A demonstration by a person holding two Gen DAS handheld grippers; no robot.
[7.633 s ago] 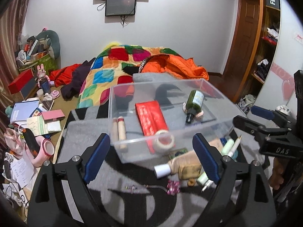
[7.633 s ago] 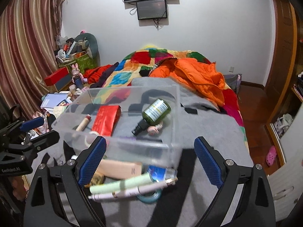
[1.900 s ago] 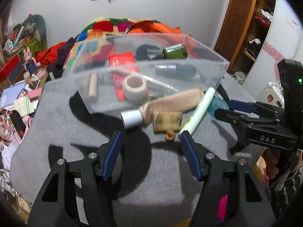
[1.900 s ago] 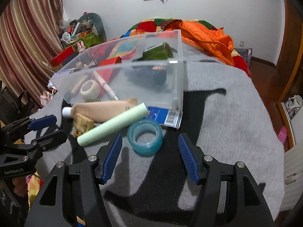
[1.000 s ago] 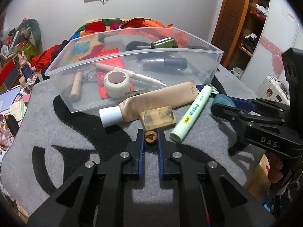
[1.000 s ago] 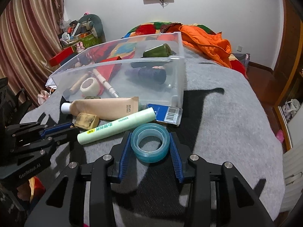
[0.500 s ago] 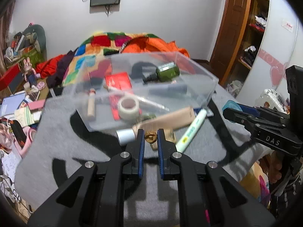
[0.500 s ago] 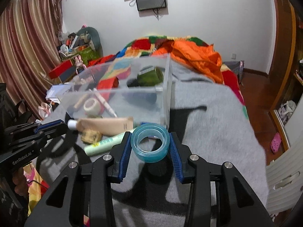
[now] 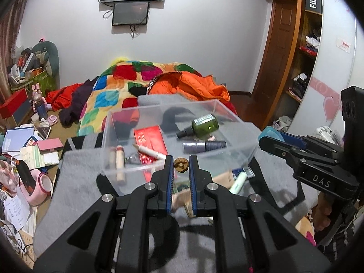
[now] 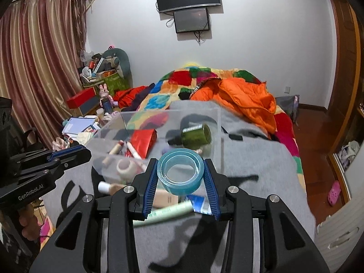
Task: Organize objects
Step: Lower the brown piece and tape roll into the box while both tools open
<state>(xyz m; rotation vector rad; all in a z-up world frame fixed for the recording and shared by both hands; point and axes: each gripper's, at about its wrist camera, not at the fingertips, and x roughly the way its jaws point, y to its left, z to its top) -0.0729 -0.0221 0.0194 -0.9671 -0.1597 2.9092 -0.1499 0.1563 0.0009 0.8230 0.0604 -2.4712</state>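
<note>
My left gripper (image 9: pixel 180 164) is shut on a small brown ring-shaped piece (image 9: pixel 181 164) and holds it in the air at the near wall of the clear plastic bin (image 9: pixel 236 119). My right gripper (image 10: pixel 180 169) is shut on a teal tape roll (image 10: pixel 180 170), lifted above the grey blanket (image 10: pixel 261 182) in front of the bin (image 10: pixel 218 122). The bin holds a green bottle (image 9: pixel 204 126), a red packet (image 9: pixel 149 140), a dark tube (image 9: pixel 204 146), a pen and a white tape roll (image 10: pixel 124 166). A beige tube (image 10: pixel 163 196) and a pale green tube (image 10: pixel 168 211) lie on the blanket before the bin.
The bed behind has a patchwork quilt (image 9: pixel 118 86) and an orange jacket (image 10: pixel 245 97). Clutter of books and boxes lies on the floor at the left (image 9: pixel 27 145). A wardrobe (image 9: pixel 302 52) stands at the right. The right gripper shows from the side in the left view (image 9: pixel 302 152).
Both grippers closed on their objects about a second ago and have since lifted them off the blanket, rising toward the bin's rim.
</note>
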